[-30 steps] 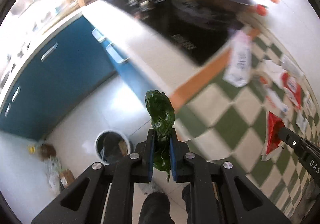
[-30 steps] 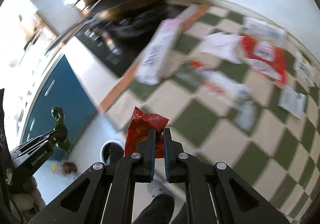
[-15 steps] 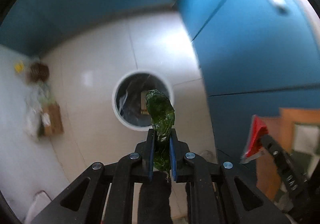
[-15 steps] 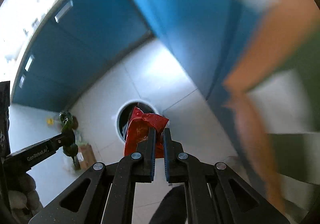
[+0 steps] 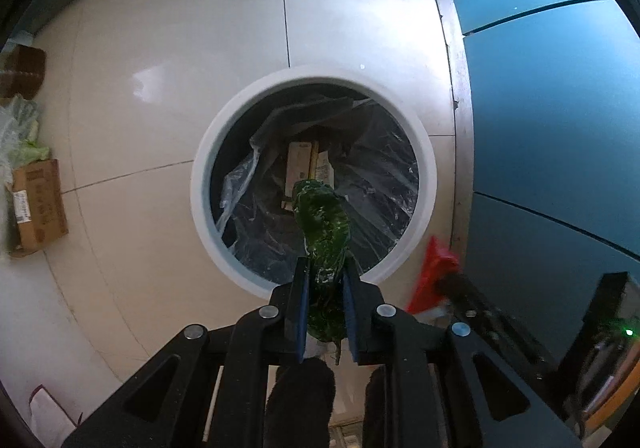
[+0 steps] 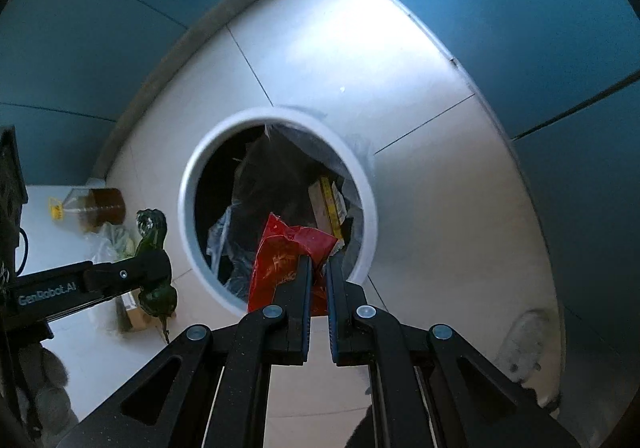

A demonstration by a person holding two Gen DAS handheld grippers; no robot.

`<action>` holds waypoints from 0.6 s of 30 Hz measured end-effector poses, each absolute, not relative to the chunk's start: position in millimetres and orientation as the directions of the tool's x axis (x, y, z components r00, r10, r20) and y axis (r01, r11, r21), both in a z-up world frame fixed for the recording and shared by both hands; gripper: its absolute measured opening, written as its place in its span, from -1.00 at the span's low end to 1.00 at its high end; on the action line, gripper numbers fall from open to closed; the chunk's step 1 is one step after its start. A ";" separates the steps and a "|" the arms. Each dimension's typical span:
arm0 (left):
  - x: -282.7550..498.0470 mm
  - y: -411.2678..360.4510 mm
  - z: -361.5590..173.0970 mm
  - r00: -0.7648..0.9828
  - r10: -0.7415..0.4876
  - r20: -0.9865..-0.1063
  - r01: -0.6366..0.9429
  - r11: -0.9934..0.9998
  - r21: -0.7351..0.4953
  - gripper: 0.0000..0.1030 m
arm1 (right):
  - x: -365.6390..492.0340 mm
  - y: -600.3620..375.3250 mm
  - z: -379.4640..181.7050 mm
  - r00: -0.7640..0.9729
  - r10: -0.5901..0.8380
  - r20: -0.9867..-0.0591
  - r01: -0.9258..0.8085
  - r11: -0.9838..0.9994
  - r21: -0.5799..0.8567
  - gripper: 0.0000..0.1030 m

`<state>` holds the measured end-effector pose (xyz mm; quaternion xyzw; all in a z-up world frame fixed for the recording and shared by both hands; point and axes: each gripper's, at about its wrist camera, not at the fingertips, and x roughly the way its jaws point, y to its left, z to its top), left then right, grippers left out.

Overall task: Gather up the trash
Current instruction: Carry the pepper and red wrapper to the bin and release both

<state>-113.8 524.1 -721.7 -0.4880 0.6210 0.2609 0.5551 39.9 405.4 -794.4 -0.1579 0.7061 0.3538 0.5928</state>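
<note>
Both tongs point down at the white-rimmed bin [image 5: 424, 176] on the pale tiled floor. Left gripper [image 5: 324, 276] pinches a crumpled green wrapper [image 5: 324, 224] over the bin's mouth, its jaws having just been easing apart. Right gripper [image 6: 318, 268] is pressed together on a red packet [image 6: 288, 252] above the bin's near rim.
</note>
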 end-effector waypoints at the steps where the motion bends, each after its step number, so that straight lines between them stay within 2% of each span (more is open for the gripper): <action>1: -114.7 525.4 -724.5 0.092 -0.320 -0.943 -0.897 0.384 -0.218 -0.70 | 36.4 409.3 -802.2 -0.256 0.177 -0.950 -0.649 0.697 0.305 -0.82; 4: -116.5 527.1 -726.7 0.078 -0.319 -0.945 -0.898 0.389 -0.206 -0.64 | 31.1 416.7 -812.5 -0.266 0.151 -0.952 -0.662 0.690 0.294 -0.71; 6: -117.8 527.4 -719.8 0.072 -0.295 -0.953 -0.894 0.404 -0.193 -0.27 | 30.8 417.8 -812.2 -0.252 0.142 -0.957 -0.673 0.685 0.279 -0.46; 7: -119.1 527.9 -713.7 0.070 -0.272 -0.960 -0.892 0.414 -0.182 -0.16 | 29.9 416.0 -808.4 -0.245 0.141 -0.959 -0.677 0.684 0.273 -0.25; 8: -119.9 528.6 -708.6 0.064 -0.255 -0.965 -0.891 0.421 -0.171 0.12 | 29.5 415.6 -805.5 -0.242 0.140 -0.960 -0.677 0.685 0.271 -0.06; 9: -121.2 529.0 -700.7 0.065 -0.236 -0.970 -0.890 0.426 -0.164 0.29 | 29.8 416.6 -801.4 -0.239 0.138 -0.961 -0.679 0.684 0.267 0.01; 11: -123.3 528.9 -687.3 0.057 -0.196 -0.979 -0.887 0.439 -0.140 0.34 | 28.1 415.3 -790.6 -0.217 0.130 -0.967 -0.695 0.676 0.247 0.25; 12: -124.3 527.8 -679.7 0.044 -0.173 -0.984 -0.884 0.453 -0.119 0.51 | 26.7 414.5 -782.7 -0.205 0.128 -0.970 -0.705 0.668 0.237 0.33; 14: -128.7 524.9 -662.4 0.024 -0.132 -0.991 -0.880 0.468 -0.084 0.91 | 24.8 413.8 -767.9 -0.187 0.123 -0.975 -0.722 0.656 0.221 0.73; 16: -134.0 521.8 -647.6 0.008 -0.095 -0.995 -0.877 0.478 -0.052 0.92 | 21.6 413.9 -747.5 -0.150 0.112 -0.982 -0.751 0.633 0.187 0.91; 18: -141.1 517.1 -630.6 -0.007 -0.061 -0.998 -0.878 0.478 -0.023 0.92 | 19.9 412.7 -730.8 -0.119 0.108 -0.987 -0.771 0.616 0.160 0.96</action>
